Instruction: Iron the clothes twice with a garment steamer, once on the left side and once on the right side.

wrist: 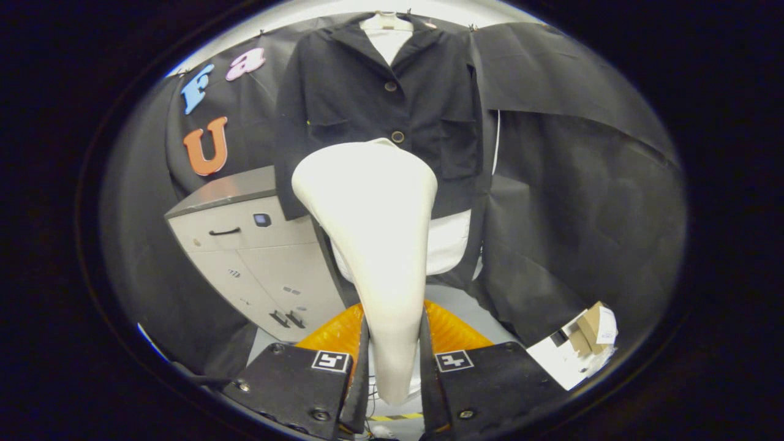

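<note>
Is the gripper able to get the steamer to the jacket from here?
Probably yes. The gripper is shut on the steamer, whose head points at the hanging jacket, with nothing between them.

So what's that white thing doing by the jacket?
The gripper is shut on a white garment steamer, its handle squeezed between the two fingers. The steamer's wide head points at a dark jacket hanging on a hanger in front of the black cloth wall. A grey cabinet stands beside the jacket. I can't tell whether the head is touching the jacket.
</note>
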`<state>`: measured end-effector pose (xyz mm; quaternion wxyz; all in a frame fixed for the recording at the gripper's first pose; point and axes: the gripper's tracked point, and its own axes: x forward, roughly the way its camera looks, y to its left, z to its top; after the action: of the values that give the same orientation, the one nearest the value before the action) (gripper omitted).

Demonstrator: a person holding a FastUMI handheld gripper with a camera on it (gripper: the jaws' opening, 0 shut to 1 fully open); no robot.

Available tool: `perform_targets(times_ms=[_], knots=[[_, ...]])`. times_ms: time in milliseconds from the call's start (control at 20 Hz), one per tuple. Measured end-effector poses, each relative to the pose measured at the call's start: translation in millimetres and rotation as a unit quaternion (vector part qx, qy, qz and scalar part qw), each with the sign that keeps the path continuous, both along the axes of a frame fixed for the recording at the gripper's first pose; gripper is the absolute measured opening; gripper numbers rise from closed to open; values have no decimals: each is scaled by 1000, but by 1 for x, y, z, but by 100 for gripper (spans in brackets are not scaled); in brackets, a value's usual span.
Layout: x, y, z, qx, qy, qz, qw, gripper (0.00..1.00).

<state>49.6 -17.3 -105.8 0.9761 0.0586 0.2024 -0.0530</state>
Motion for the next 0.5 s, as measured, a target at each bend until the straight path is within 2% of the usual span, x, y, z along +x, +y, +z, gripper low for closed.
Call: perform_targets(times_ms=[250,500], knots=[[-52,19,35,-19,-34,26,999,38],[-84,37,55,-22,-69,43,996,38]])
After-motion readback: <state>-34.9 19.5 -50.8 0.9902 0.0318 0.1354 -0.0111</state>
